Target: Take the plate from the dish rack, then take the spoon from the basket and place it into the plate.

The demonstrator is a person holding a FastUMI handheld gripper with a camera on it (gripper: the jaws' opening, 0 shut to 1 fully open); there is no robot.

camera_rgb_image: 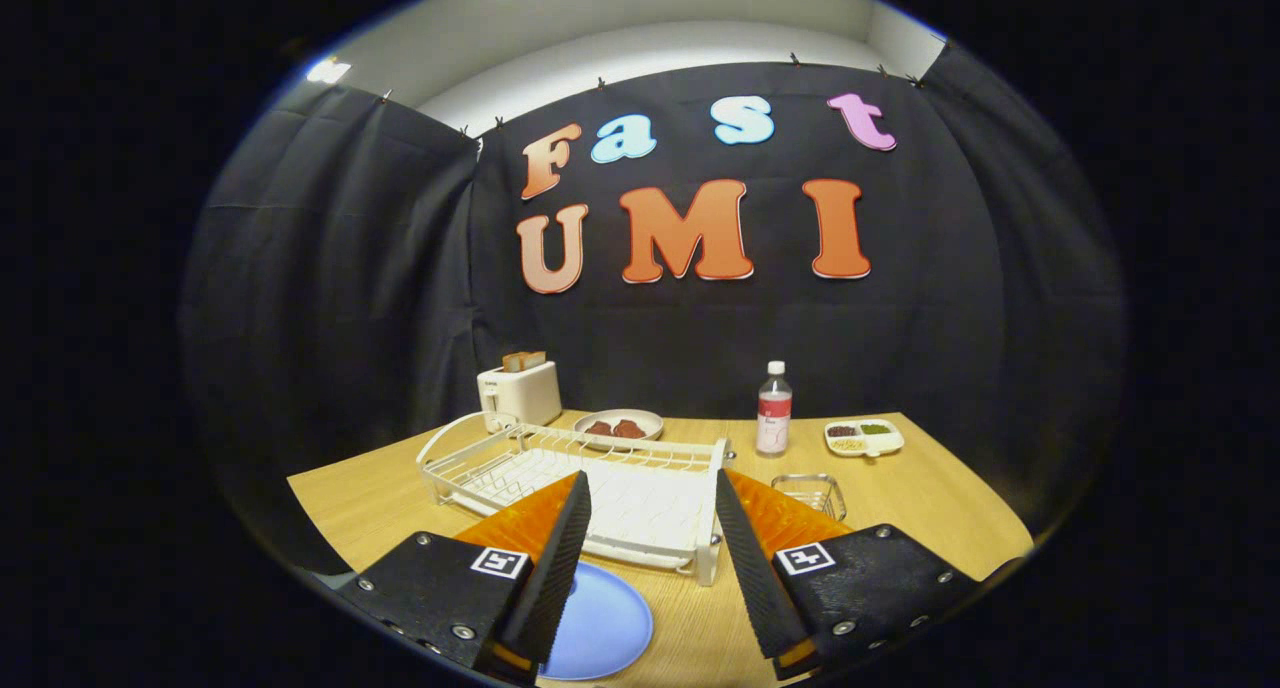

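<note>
My gripper (650, 480) is open with nothing between its fingers, and they frame the white wire dish rack (470, 460) just ahead. The rack looks empty. A blue plate (600, 628) lies flat on the wooden table (930, 508), in front of the rack and partly under my left finger. A small wire basket (812, 490) stands right of the rack, just beyond my right finger. I cannot make out what lies inside the basket.
Behind the rack stand a white toaster (520, 393) with toast in it, a pale plate of dark food (620, 426), a capped bottle (773, 410) and a white divided snack dish (864, 436). Black cloth walls close in the table at the back and sides.
</note>
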